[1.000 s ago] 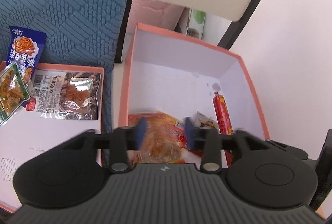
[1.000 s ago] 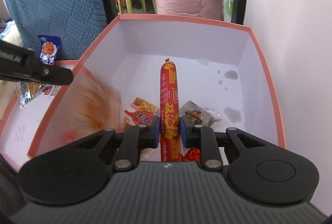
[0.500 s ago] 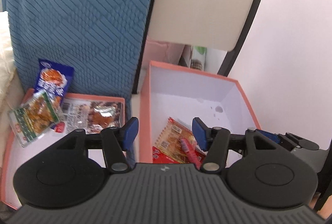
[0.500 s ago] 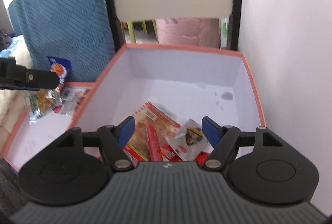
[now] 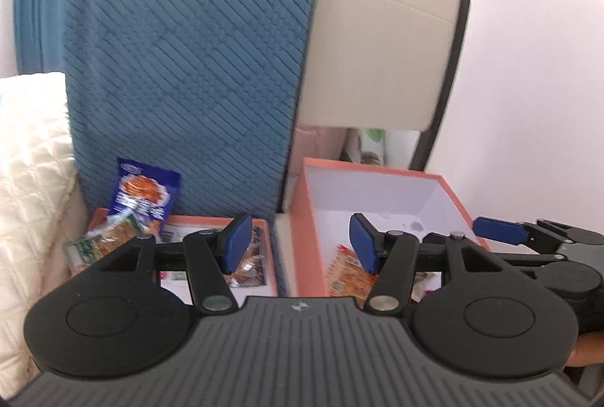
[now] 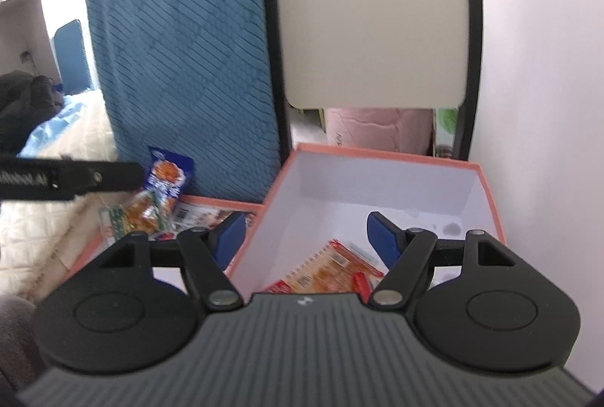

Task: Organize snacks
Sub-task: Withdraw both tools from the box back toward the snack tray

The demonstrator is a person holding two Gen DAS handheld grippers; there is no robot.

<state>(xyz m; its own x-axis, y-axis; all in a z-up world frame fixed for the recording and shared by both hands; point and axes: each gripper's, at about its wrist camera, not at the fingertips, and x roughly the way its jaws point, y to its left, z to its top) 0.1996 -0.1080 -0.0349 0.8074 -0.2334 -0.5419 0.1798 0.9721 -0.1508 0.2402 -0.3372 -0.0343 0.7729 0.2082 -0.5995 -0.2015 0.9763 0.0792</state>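
Note:
An orange box (image 5: 370, 170) with a white inside stands at the right, also in the right wrist view (image 6: 377, 156). In it lie an orange snack packet (image 6: 332, 265) (image 5: 349, 275) and a red sausage (image 6: 358, 282). Beside it, the box's lid (image 5: 211, 218) (image 6: 221, 201) holds a blue packet (image 5: 145, 194) (image 6: 168, 177), a green packet (image 5: 102, 244) (image 6: 132, 214) and a clear packet (image 5: 249, 263). My left gripper (image 5: 301, 244) hangs open and empty above the gap between lid and box. My right gripper (image 6: 306, 237) is open and empty above the box's near edge.
A blue quilted cushion (image 5: 188, 67) stands upright behind the lid. A beige chair back (image 5: 377, 48) rises behind the box, with a pink bag (image 6: 377, 128) under it. A white wall (image 5: 528, 67) closes the right side. Cream bedding (image 5: 30, 162) lies at the left.
The right gripper opened and let go of the red sausage, which now lies in the box. The orange packet settled in the box. Both grippers rose and drew back.

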